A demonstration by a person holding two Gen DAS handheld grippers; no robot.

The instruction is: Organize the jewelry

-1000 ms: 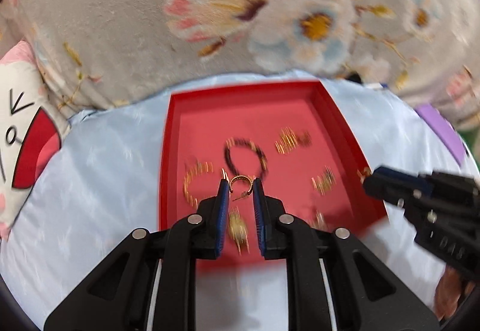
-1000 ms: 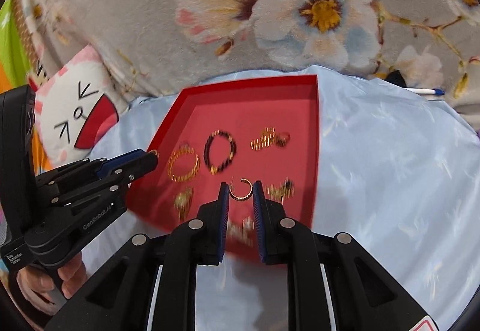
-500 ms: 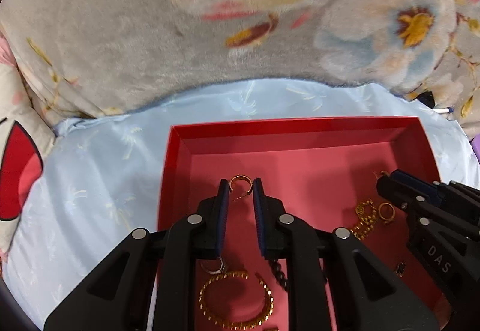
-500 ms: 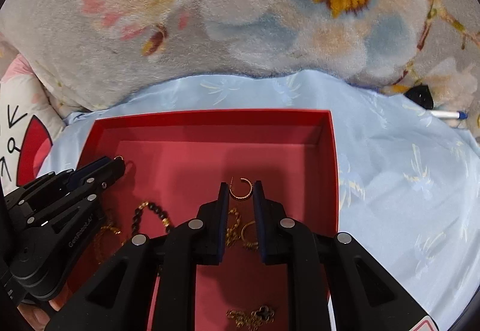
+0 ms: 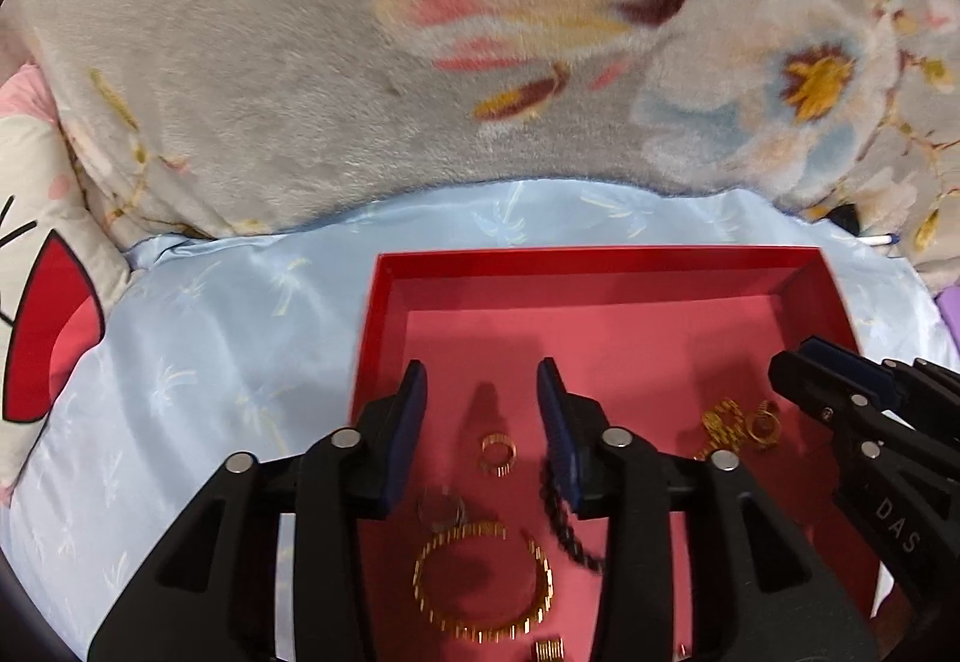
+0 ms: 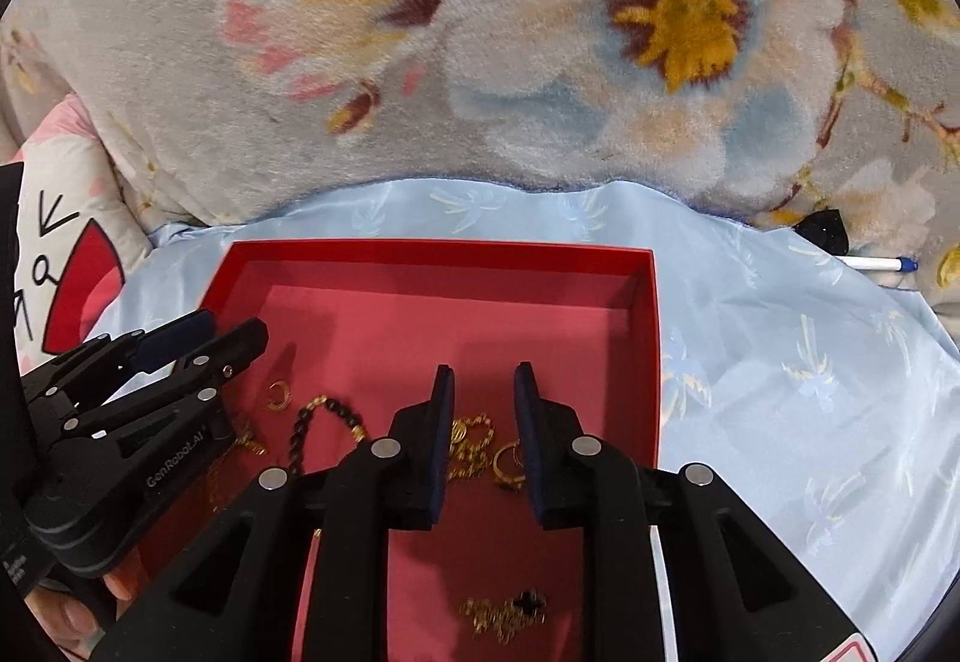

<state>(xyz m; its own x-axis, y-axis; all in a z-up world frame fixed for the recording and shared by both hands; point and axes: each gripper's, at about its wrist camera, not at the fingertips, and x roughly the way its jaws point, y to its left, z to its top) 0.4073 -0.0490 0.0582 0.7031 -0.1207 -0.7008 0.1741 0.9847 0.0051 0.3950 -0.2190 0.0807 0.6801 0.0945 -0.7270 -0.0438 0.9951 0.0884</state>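
A floral plush blanket (image 5: 300,62) backs a pale blue cloth (image 5: 198,362). On the cloth sits the red tray (image 5: 600,259). The left gripper (image 5: 483,392) has just been opening; its jaws stand apart, nothing clamped. A small gold hoop earring (image 5: 498,452) lies on the tray floor between them. The right gripper (image 6: 483,383) has likewise been opening, jaws apart, above a gold chain (image 6: 471,437).

Left tool (image 5: 482,383): black plastic body, two fingers lined with dark blue ribbed pads (image 5: 413,410), round silver screw heads along the linkage arms; white lettering "GenRobot.AI" on its side, seen from the right wrist view. Right tool (image 6: 483,383): same black frame, blue pads, silver screws; white letters "DAS" legible on its side in the left wrist view.
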